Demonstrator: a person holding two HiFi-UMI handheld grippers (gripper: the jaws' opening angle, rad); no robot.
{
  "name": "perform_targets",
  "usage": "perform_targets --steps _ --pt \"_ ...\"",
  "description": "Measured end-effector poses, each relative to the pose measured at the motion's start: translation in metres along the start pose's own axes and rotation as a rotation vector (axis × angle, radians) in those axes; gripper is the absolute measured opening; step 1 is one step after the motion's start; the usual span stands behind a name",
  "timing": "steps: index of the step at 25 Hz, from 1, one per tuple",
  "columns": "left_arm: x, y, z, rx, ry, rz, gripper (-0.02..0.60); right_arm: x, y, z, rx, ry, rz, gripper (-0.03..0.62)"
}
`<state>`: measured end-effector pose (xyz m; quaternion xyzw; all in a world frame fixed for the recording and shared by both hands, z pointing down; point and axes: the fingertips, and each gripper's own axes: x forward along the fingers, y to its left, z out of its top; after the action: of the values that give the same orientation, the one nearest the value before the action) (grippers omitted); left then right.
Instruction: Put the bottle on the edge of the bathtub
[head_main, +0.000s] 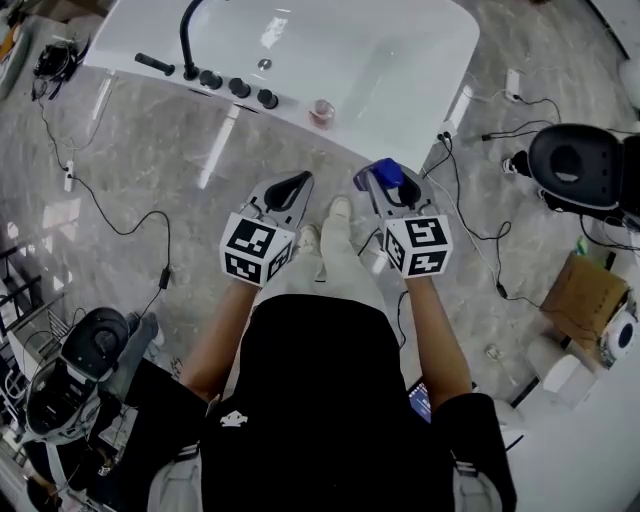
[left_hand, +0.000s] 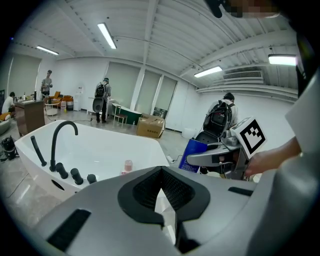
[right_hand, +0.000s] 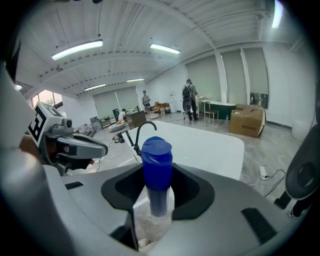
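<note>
The bottle (head_main: 388, 173) has a blue cap and a clear lower body, and my right gripper (head_main: 386, 187) is shut on it, holding it upright above the marble floor just short of the tub. In the right gripper view the bottle (right_hand: 157, 155) stands between the black pads of the right gripper (right_hand: 158, 176). The white bathtub (head_main: 375, 137) lies ahead, its near rim a little beyond both grippers. My left gripper (head_main: 293, 187) hangs beside it, shut with nothing in it; in its own view the left gripper (left_hand: 161, 174) shows its tips together.
A black faucet (head_main: 188, 40) and several black knobs (head_main: 239, 88) sit on the tub's near rim, with a small pink cup (head_main: 322, 112) to their right. Cables (head_main: 110, 215) cross the floor. A black round seat (head_main: 578, 165) and a cardboard box (head_main: 583, 292) stand at right.
</note>
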<state>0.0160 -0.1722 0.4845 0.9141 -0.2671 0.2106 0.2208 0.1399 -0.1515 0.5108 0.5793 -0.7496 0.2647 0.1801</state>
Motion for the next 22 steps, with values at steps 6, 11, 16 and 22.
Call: perform_targets --steps 6,11,16,22 --pt "0.029 0.024 -0.021 -0.038 0.037 0.031 0.012 0.048 -0.018 -0.017 -0.018 0.064 0.041 0.163" --pt "0.049 0.04 -0.037 -0.067 0.049 0.06 0.012 0.088 -0.032 -0.032 -0.042 0.1 0.063 0.163" --pt "0.062 0.064 -0.053 -0.092 0.051 0.105 0.012 0.12 -0.042 -0.046 -0.084 0.126 0.078 0.163" --pt "0.067 0.096 -0.068 -0.121 0.056 0.171 0.012 0.15 -0.045 -0.054 -0.12 0.141 0.093 0.163"
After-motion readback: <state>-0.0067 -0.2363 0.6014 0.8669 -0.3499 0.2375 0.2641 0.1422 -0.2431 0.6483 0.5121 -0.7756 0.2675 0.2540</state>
